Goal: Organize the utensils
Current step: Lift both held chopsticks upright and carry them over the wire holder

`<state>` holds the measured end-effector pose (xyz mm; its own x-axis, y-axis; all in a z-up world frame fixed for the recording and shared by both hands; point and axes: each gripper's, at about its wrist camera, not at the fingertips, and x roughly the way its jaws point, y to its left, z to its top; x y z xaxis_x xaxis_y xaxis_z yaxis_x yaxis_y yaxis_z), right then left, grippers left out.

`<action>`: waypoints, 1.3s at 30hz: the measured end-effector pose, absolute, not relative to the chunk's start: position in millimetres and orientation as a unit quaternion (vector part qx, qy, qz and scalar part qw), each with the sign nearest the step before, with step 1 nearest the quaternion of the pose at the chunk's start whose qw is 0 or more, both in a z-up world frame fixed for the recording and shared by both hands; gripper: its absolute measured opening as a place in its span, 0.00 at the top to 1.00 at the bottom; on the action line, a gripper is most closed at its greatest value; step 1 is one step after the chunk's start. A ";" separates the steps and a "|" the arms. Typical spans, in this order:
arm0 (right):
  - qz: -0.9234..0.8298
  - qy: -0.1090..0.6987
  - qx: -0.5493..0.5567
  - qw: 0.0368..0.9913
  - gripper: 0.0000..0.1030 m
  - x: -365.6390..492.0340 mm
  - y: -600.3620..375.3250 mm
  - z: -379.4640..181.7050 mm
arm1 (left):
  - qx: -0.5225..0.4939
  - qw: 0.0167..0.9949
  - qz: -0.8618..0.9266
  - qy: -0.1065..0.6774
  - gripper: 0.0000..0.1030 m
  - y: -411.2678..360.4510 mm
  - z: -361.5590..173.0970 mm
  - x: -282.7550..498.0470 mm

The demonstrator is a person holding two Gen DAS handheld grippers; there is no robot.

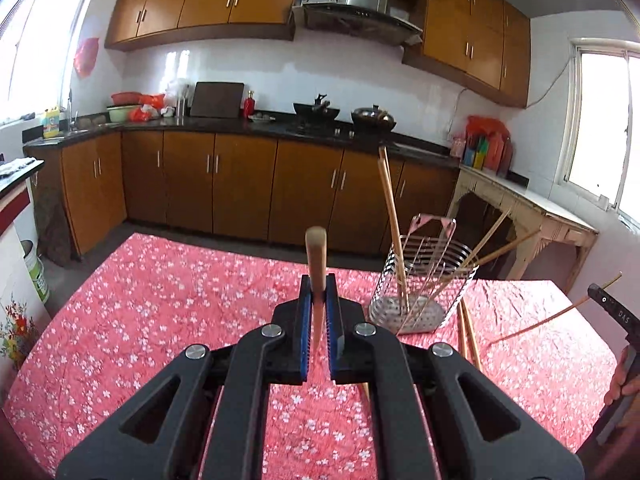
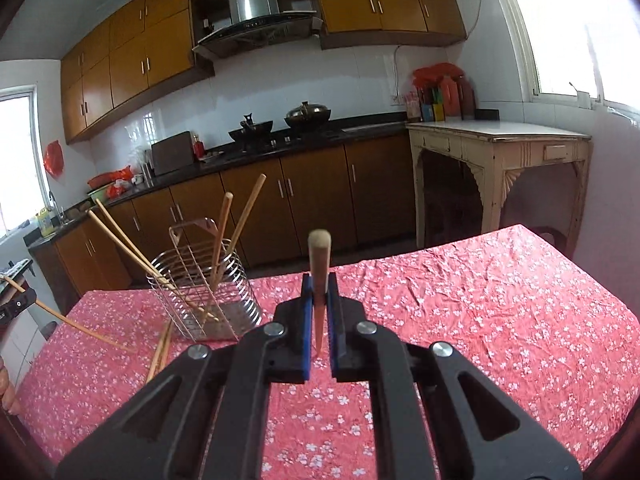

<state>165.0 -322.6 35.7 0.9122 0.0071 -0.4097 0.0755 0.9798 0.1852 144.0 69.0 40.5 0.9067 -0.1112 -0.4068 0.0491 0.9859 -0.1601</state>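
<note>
The left claw (image 1: 319,284) is closed on a single wooden chopstick (image 1: 317,256), clamped between its blue pads (image 1: 305,320). This chopstick stands nearly upright in the left wrist view, its rounded thick end above the pads and its thin end pointing down toward the desk (image 1: 160,300). The right claw (image 2: 319,284) is likewise closed on a second chopstick (image 2: 319,260), held in the same near-upright attitude, thick end up.

Both claws are raised above the desk, which carries a red cloth with a white flower print. A wire utensil holder (image 1: 424,280) stands on the cloth, to the right of the left claw and to the left of the right claw (image 2: 204,288). Several chopsticks (image 2: 224,236) already stand in the holder, leaning outward at different angles. Two further loose chopsticks (image 2: 162,350) lie flat on the cloth, just beside the base of the holder.

In the left wrist view, the right claw body (image 1: 612,308) appears at the right edge with its chopstick projecting across the cloth. In the right wrist view, the left claw body (image 2: 16,304) appears at the left edge in the same manner.

Behind the desk are brown cabinets (image 1: 240,184), a dark worktop with pans (image 1: 316,110) and a range hood (image 1: 360,8).
</note>
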 end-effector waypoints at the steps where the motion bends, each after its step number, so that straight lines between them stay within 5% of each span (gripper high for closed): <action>1: -0.017 0.208 0.099 0.973 0.93 165.1 -322.0 36.4 | -0.074 0.974 -0.042 0.211 0.94 68.7 42.2 144.3; 14: -0.002 0.200 0.099 0.975 0.93 164.7 -316.8 48.1 | -0.077 0.975 -0.044 0.204 0.94 65.8 47.2 146.0; 26: 0.141 0.136 0.134 0.971 0.93 142.5 -302.1 139.6 | -0.085 0.981 -0.108 0.137 0.94 37.2 123.9 135.3; 39: 0.107 0.076 0.142 0.981 0.93 237.7 -272.4 167.4 | -0.100 0.984 -0.104 0.101 0.94 -16.3 156.3 193.4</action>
<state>237.7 -272.4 167.4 0.9656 0.2319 -0.1179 -0.1890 0.9367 0.2947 193.4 -16.3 156.3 0.9579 -0.2249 -0.1782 0.1847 0.9585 -0.2170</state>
